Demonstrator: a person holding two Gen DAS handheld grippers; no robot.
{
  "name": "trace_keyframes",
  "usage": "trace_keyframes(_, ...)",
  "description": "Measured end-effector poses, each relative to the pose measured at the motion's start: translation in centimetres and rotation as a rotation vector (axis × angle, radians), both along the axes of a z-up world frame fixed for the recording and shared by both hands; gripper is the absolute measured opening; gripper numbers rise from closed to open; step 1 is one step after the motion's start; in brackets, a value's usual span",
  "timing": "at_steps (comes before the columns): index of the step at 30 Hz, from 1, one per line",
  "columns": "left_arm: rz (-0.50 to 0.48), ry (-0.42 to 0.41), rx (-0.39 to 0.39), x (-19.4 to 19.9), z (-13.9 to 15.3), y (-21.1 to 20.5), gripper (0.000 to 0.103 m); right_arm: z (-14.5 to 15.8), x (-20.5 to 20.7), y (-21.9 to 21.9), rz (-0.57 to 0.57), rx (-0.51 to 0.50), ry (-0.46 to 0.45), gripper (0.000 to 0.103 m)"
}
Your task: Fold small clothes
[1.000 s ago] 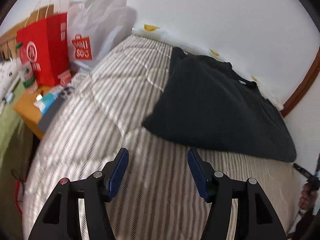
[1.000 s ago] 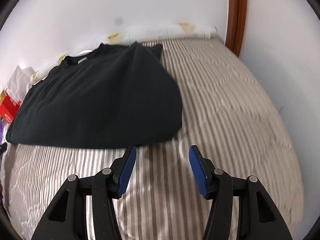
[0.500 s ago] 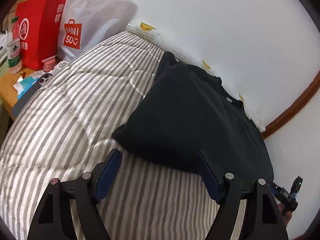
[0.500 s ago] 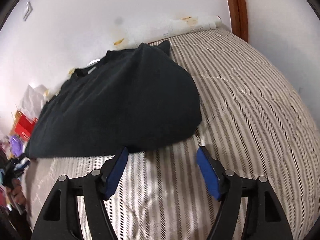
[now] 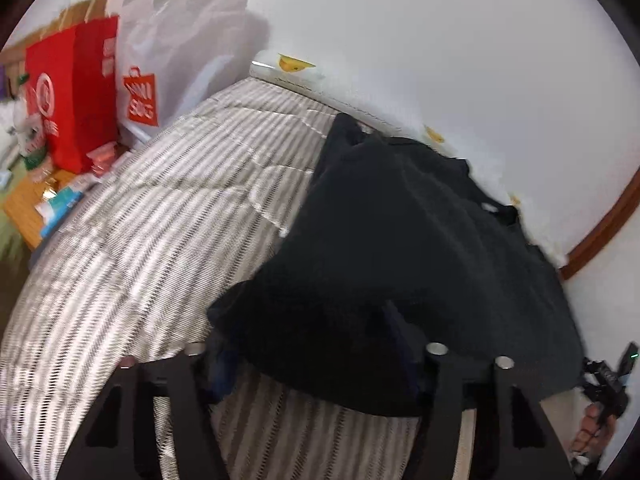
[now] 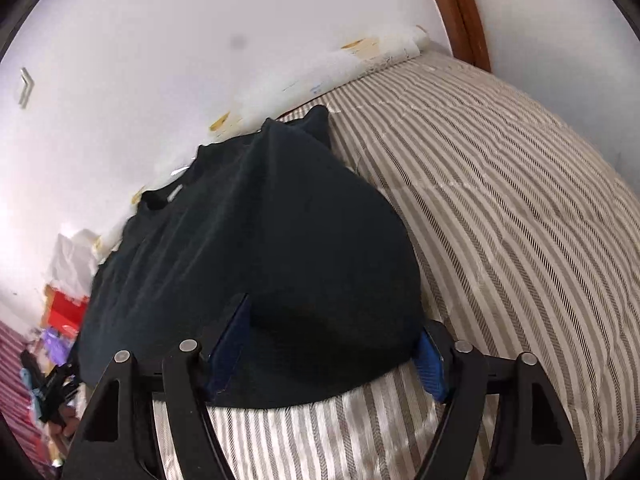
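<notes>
**A:** The black shirt (image 5: 400, 248) lies on the striped bed cover (image 5: 160, 240), collar toward the wall at twelve o'clock, its near hem toward you at six. A second ago that hem was well ahead of both tools — now each one has a bottom corner between its jaws.

**B:** Gripped, then?

**A:** Not yet, as far as I can tell. Your left gripper (image 5: 320, 364) is closing with the corner draped between its fingers, though dark cloth hides the pads. Your right gripper (image 6: 332, 344) is closing too, straddling the other corner; its blue pads (image 6: 430, 364) stand apart, one at nine o'clock of the bulge, one at three.

**B:** So what follows?

**A:** Probably you pinch both corners and carry the hem toward the collar — the next fold.
</notes>
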State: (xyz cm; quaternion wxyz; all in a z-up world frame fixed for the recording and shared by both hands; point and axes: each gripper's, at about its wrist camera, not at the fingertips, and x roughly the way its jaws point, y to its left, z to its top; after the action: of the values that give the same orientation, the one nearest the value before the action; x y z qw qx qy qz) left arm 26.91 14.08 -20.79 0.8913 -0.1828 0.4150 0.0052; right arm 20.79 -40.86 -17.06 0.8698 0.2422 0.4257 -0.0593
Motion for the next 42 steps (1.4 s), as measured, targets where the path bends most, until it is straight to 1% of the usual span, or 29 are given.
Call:
trace_keyframes(1, 0.003, -0.003, 0.013, -0.1, 0.0, 0.0, 0.039, -0.1, 0.1, 0.0, -0.009, -0.024, 0.006, 0.056)
trace_keyframes(2, -0.004, -0.009, 0.004, -0.2, 0.0, 0.0, 0.029, -0.1, 0.3, 0.2, -0.023, -0.062, 0.014, 0.043)
trace_keyframes(3, -0.008, -0.017, 0.003, -0.3, 0.1, 0.0, 0.027, -0.1, 0.4, 0.2, -0.015, -0.061, 0.010, 0.032)
trace_keyframes(5, -0.020, -0.033, 0.026, -0.6, 0.4, -0.2, 0.021, 0.2, 0.2, 0.1, -0.001, -0.047, -0.010, 0.023)
trace_keyframes(6, -0.023, -0.042, 0.037, -0.7, 0.6, -0.4, 0.020, 0.4, -0.1, 0.0, 0.004, -0.051, -0.021, 0.021)
trace_keyframes(9, -0.014, -0.058, 0.033, -1.4, 1.2, -0.3, 0.019, 0.9, -0.7, 0.1, 0.018, -0.066, -0.033, 0.019)
trace_keyframes(13, -0.014, -0.060, 0.014, -2.6, 1.8, -0.1, 0.018, 1.7, -2.0, -0.1, 0.027, -0.044, -0.043, 0.019)
trace_keyframes(17, -0.025, -0.057, 0.030, -4.4, 1.9, -0.6, 0.018, 2.3, -3.6, 0.1, 0.049, -0.062, -0.034, 0.019)
trace_keyframes(25, -0.034, -0.057, 0.035, -8.8, 2.2, -1.5, 0.018, 2.9, -8.0, 0.3, 0.058, -0.097, -0.027, 0.019)
trace_keyframes(31, -0.052, -0.060, 0.015, -12.2, 2.1, -2.0, 0.018, 3.2, -11.7, 0.1, 0.053, -0.107, -0.029, 0.019)
trace_keyframes(35, -0.058, -0.065, 0.015, -13.8, 1.9, -2.5, 0.018, 3.3, -13.7, 0.0, 0.050, -0.123, -0.028, 0.019)
trace_keyframes(38, -0.061, -0.065, 0.020, -14.2, 1.6, -2.6, 0.019, 3.2, -14.5, 0.0, 0.024, -0.131, -0.033, 0.022)
trace_keyframes(42, -0.062, -0.058, 0.014, -14.0, 1.4, -2.5, 0.019, 3.3, -14.8, 0.0, -0.012, -0.183, 0.002, 0.033)
